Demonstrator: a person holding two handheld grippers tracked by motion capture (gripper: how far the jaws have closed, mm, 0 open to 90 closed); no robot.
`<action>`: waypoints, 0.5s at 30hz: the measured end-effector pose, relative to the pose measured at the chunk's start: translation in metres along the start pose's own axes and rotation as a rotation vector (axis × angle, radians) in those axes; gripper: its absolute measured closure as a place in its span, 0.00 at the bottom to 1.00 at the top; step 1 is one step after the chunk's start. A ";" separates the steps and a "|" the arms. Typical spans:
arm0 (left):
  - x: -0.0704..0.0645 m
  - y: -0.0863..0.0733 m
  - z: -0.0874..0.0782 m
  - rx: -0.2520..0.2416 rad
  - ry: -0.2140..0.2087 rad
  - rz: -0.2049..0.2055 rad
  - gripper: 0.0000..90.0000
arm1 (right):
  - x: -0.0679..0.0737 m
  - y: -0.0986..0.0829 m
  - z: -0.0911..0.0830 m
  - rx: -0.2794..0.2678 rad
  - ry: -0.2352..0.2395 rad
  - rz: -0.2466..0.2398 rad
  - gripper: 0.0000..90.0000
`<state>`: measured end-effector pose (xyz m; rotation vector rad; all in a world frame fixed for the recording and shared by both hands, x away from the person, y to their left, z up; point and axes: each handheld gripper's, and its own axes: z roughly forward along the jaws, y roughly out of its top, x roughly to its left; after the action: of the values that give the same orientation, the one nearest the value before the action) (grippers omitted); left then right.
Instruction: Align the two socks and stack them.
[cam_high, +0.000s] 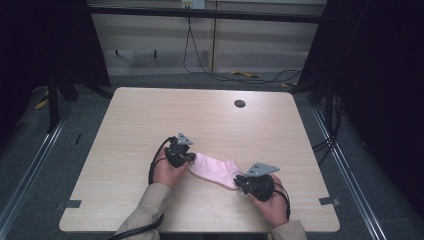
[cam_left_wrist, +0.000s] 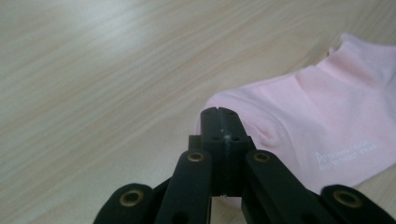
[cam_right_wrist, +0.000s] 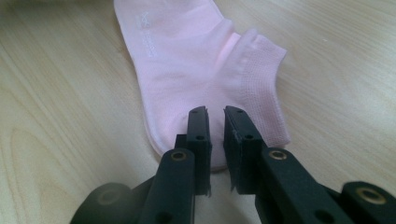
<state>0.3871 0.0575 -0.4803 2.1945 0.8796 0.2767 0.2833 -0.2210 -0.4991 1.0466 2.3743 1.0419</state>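
high view showed a pink sock (cam_high: 216, 170) lying flat on a pale wooden table (cam_high: 150, 120), toward the near edge, stretched between two hand-held grippers. a person's left hand (cam_high: 165, 174) held the left gripper (cam_high: 190, 158) at the sock's toe end, while the right hand (cam_high: 272, 202) held the right gripper (cam_high: 239, 180) at the heel and cuff end.

left gripper view had the black jaws pressed together with no gap, their tips at the rounded toe of the sock (cam_left_wrist: 317, 121), where the fabric puckered beside them; a thin edge of cloth appeared pinched between them. small pale lettering ran along the sole.

right gripper view had its jaws a narrow slit apart, hovering over the heel of the sock (cam_right_wrist: 196, 70) beside the ribbed cuff, nothing gripped between them.

a dark round grommet hole (cam_high: 240, 103) sat near the table's far edge. no container stood on the table.
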 end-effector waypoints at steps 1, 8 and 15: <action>0.000 0.002 0.000 0.000 0.006 0.005 1.00 | 0.000 0.000 0.000 0.000 0.000 0.000 0.90; 0.002 -0.001 0.013 0.024 0.013 0.002 1.00 | 0.000 0.000 0.000 -0.003 0.003 -0.001 0.90; 0.001 -0.007 0.019 -0.004 0.056 0.028 0.87 | 0.001 -0.001 0.000 -0.006 -0.001 -0.007 0.91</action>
<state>0.3931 0.0512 -0.4989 2.2064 0.8785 0.3547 0.2826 -0.2206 -0.4998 1.0359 2.3710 1.0458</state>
